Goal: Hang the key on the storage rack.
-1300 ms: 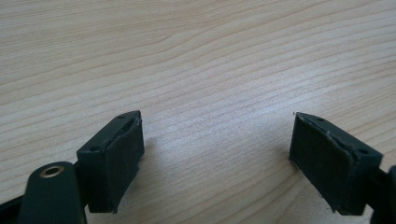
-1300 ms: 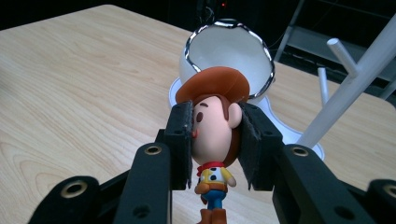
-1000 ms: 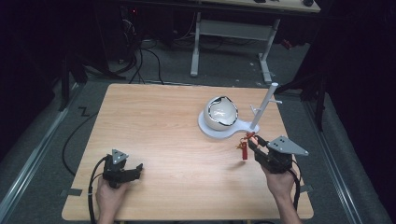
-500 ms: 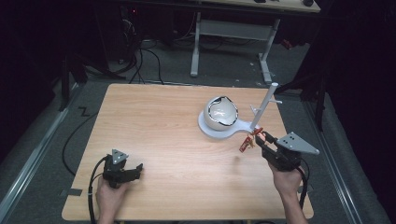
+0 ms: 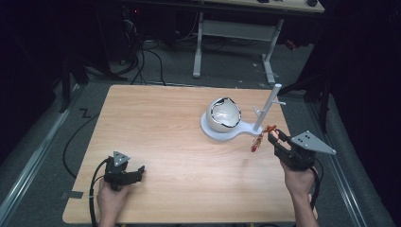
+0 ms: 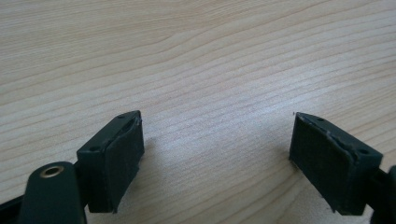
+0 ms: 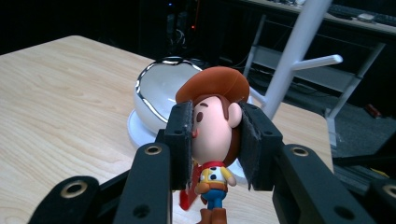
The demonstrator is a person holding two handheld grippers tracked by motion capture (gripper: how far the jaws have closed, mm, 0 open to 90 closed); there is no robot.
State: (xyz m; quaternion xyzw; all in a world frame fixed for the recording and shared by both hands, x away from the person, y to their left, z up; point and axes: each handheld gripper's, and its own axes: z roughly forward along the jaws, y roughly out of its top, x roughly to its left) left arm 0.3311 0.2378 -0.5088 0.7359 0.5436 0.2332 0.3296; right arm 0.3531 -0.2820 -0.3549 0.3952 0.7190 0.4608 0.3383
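Two grippers were over a light wooden table [image 5: 179, 142] in a dark room; right gripper [image 5: 276, 140] clamped the cowboy figurine [image 7: 212, 140] by its head, lifted near the white stand [image 5: 265, 111]; left gripper [image 5: 135, 174] sat low on the tabletop, jaws apart, holding nothing; cables lay on the floor behind.

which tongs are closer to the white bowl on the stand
Right. The right tongs hold a cowboy figurine just right of the white bowl; the left tongs rest open at the table's near-left corner, far off.
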